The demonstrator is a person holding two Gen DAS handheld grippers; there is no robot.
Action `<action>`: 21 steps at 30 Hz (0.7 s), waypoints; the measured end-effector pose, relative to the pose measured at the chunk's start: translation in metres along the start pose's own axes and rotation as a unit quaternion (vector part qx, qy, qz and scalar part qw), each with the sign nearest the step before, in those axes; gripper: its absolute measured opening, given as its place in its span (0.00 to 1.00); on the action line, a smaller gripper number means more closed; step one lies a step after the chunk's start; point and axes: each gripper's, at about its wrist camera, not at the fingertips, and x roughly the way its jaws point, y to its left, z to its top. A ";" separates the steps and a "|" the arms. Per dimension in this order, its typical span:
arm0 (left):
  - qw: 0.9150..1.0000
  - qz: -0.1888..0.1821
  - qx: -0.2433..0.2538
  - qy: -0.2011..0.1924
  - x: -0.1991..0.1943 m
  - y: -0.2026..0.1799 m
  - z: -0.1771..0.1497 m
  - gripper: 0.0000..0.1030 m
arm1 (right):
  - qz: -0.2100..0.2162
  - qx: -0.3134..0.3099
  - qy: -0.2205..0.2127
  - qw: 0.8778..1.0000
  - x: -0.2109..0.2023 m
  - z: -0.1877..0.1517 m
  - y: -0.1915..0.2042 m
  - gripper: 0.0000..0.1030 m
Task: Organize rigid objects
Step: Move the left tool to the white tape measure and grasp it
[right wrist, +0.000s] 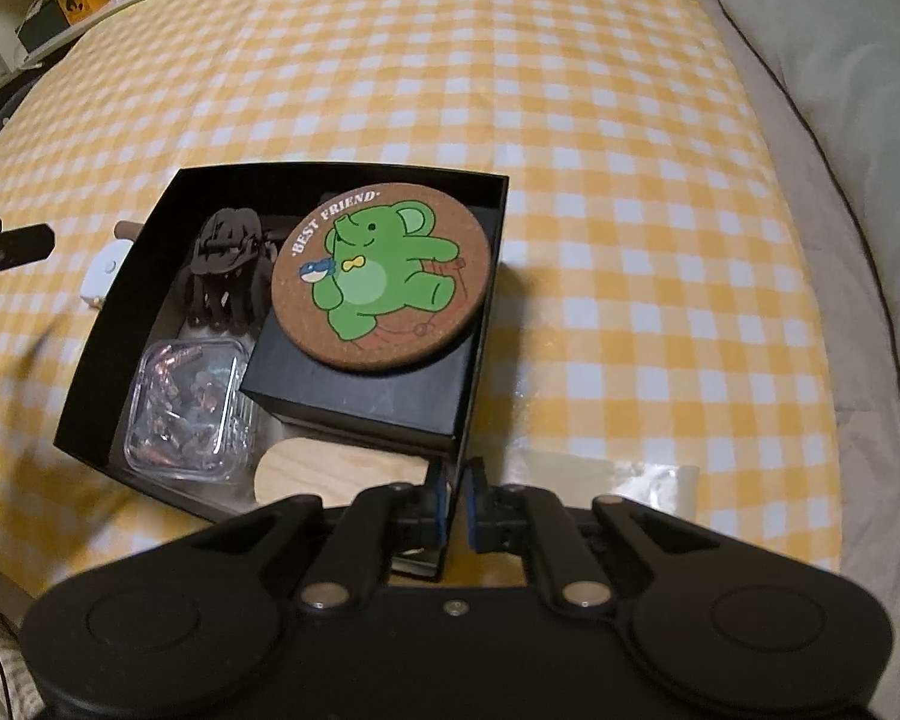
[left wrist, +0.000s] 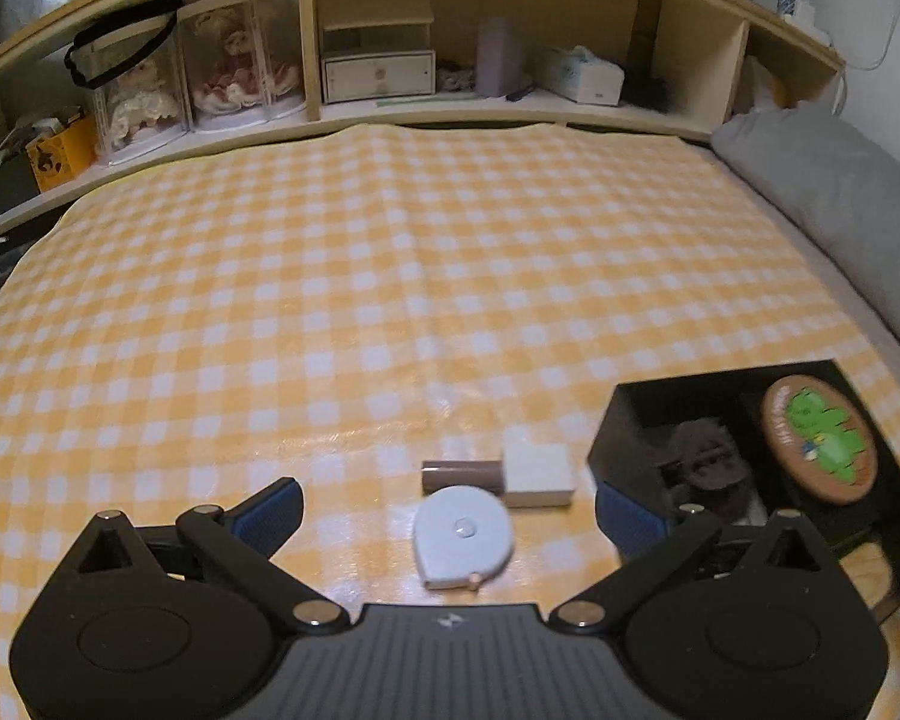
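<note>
The left tool (left wrist: 450, 516) stands wide open above the yellow checked cloth (left wrist: 390, 276) on the bed, its blue pads either side of a round pale-blue tape measure (left wrist: 463, 534). Just beyond the tape measure lie a short brown cylinder (left wrist: 462, 474) and a white rectangular block (left wrist: 537, 473), the two touching or nearly so, all three just left of the black box (right wrist: 120, 276).

The right tool (right wrist: 455, 507) is pinched narrow on the near wall of that box, apparently steadying it. Inside the box are a brown claw hair clip (right wrist: 225, 264), a clear plastic case (right wrist: 189, 405) of small metallic bits, a smaller black box (right wrist: 366, 396) with a cork elephant coaster (right wrist: 384, 276) resting on top, and a pale wooden piece (right wrist: 330, 471) at the near end.

The tape measure looks light, hard and smooth-shelled, so it could slip. Squeezing across its flat-sided rim, clear of the pull tab at the near edge, seems safest. The cylinder would likely roll if nudged; grip it across its width. The block looks stiff and easy to take by its long sides.
</note>
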 end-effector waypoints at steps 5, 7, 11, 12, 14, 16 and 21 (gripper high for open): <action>0.998 -0.003 0.065 -0.022 0.010 -0.006 -0.012 0.99 | -0.003 -0.009 -0.001 1.000 0.001 -0.001 0.001 0.06; 0.996 -0.006 0.092 -0.022 0.015 -0.010 -0.018 0.99 | -0.002 -0.009 -0.001 1.000 0.001 -0.001 0.002 0.06; 0.993 -0.008 0.113 -0.023 0.027 -0.014 -0.028 0.99 | -0.003 -0.009 -0.001 1.000 0.001 -0.001 0.002 0.06; 0.993 -0.010 0.117 -0.025 0.030 -0.015 -0.030 0.98 | -0.003 -0.009 -0.001 1.000 0.001 -0.001 0.002 0.06; 0.992 -0.008 0.122 -0.028 0.037 -0.017 -0.033 0.96 | -0.003 -0.010 -0.001 1.000 0.001 -0.001 0.002 0.06; 0.992 -0.012 0.124 -0.024 0.043 -0.018 -0.035 0.90 | -0.003 -0.009 -0.001 1.000 0.001 -0.001 0.002 0.06; 0.994 -0.017 0.102 -0.017 0.057 -0.012 -0.037 0.81 | -0.004 -0.003 -0.002 1.000 0.002 -0.002 0.002 0.06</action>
